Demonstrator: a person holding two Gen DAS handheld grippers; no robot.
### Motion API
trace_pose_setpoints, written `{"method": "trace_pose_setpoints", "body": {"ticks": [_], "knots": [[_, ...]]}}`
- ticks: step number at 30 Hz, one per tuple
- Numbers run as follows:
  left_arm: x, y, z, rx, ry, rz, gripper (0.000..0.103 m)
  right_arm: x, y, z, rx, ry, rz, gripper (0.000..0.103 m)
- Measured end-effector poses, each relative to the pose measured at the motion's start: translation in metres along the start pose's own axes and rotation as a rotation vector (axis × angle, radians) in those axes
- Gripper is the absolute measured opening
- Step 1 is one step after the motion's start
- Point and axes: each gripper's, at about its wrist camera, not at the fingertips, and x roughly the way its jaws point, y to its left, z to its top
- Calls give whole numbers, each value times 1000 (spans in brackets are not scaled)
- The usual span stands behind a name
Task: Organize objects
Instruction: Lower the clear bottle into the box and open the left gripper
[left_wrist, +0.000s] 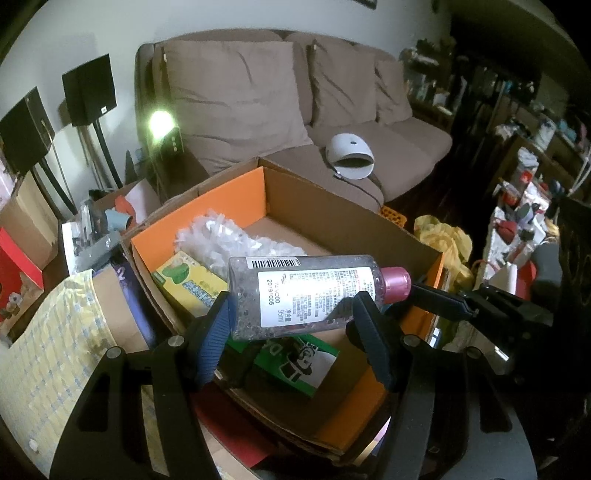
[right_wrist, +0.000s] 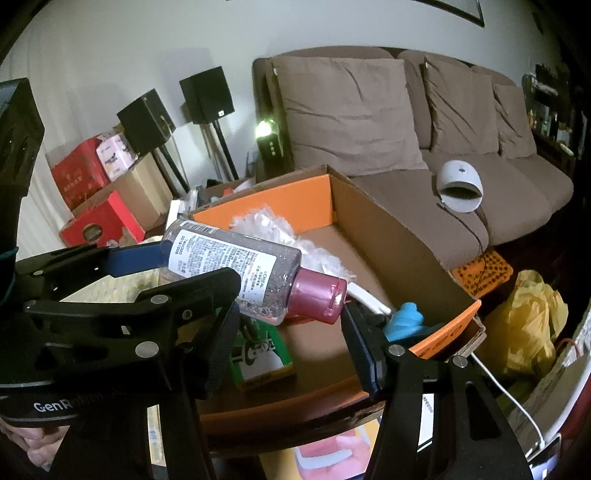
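A clear bottle (left_wrist: 295, 291) with a pink cap and a white label lies sideways between my left gripper's fingers, above an open cardboard box (left_wrist: 332, 218) with orange inner walls. My left gripper (left_wrist: 291, 314) is shut on the bottle's body. The bottle (right_wrist: 236, 266) also shows in the right wrist view, its pink cap pointing at my right gripper (right_wrist: 291, 314). The right gripper is open, its fingers on either side of the cap end. The box (right_wrist: 399, 236) holds a white fluffy duster (left_wrist: 229, 236), a yellow-green carton (left_wrist: 188, 280), a green-and-white packet (left_wrist: 295, 362) and a blue object (right_wrist: 406, 325).
A brown sofa (left_wrist: 280, 103) with a white dome-shaped device (left_wrist: 351, 155) stands behind the box. Black speakers on stands (left_wrist: 88, 92), red boxes (right_wrist: 88, 199) and cardboard boxes are at the left. A yellow bag (right_wrist: 524, 325) and cluttered shelves are at the right.
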Motion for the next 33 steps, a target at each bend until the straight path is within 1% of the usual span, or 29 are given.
{"method": "trace_pose_setpoints", "body": {"ticks": [7,21,33], "knots": [[15,6,-5,-29,40,-19,63,14,-4,-2,41,56,4,58],[25,12,-10,-59,83,-32,63,26,-6,-5,58,111,6,58],[26,13,-10,-59,85,-33,63,26,-6,-5,54,113,2,58]]}}
